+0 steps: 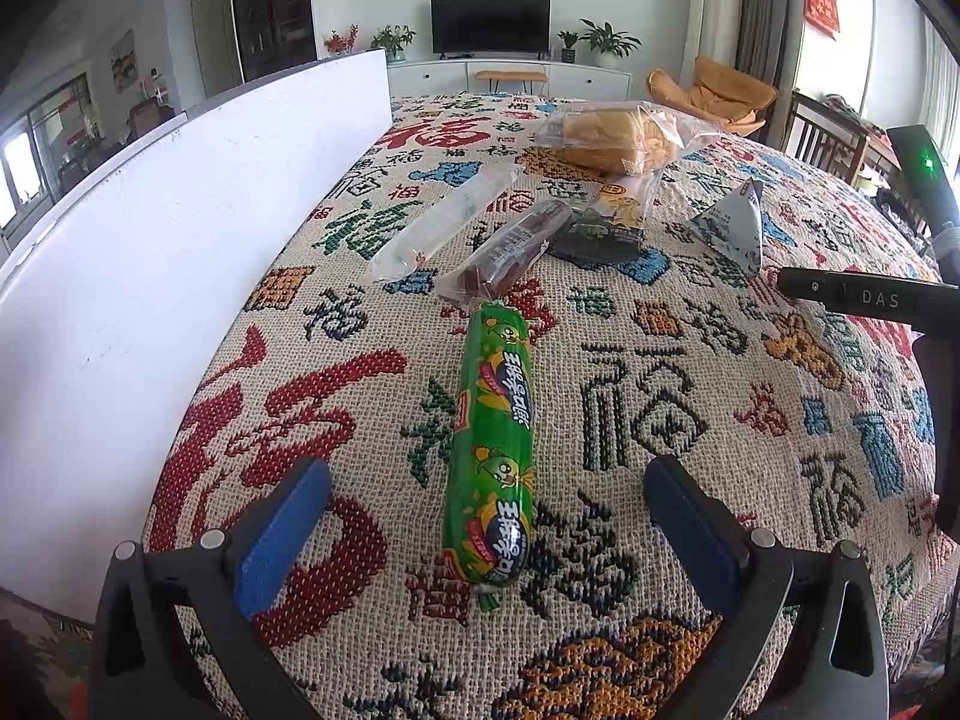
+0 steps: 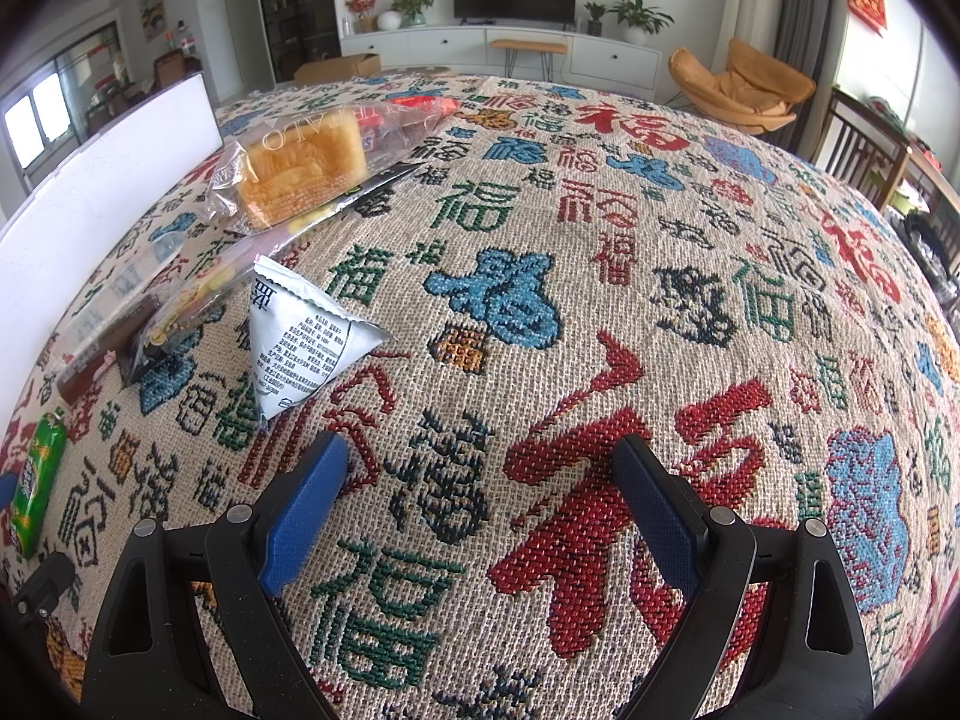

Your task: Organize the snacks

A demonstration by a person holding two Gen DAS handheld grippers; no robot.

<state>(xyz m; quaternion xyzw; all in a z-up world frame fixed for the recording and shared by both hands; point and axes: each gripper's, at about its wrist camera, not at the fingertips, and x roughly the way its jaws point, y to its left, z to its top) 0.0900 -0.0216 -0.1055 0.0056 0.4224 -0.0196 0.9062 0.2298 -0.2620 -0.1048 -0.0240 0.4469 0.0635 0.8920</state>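
A green corn sausage (image 1: 493, 456) lies lengthwise on the patterned tablecloth (image 1: 690, 420), between the fingers of my open left gripper (image 1: 487, 474). Beyond it lie a brown snack stick in clear wrap (image 1: 504, 252), a white wrapped stick (image 1: 438, 222), a dark and yellow packet (image 1: 606, 222), a bagged bread loaf (image 1: 612, 138) and a white triangular pouch (image 1: 735, 225). My right gripper (image 2: 483, 450) is open and empty over bare cloth, with the triangular pouch (image 2: 303, 342) just ahead to its left. The bread (image 2: 300, 171) and the sausage (image 2: 37, 480) also show in the right wrist view.
A white box wall (image 1: 180, 240) stands along the table's left side and also shows in the right wrist view (image 2: 102, 180). The other gripper's black body (image 1: 864, 297) juts in from the right. Wooden chairs (image 2: 864, 144) stand beyond the table's right edge.
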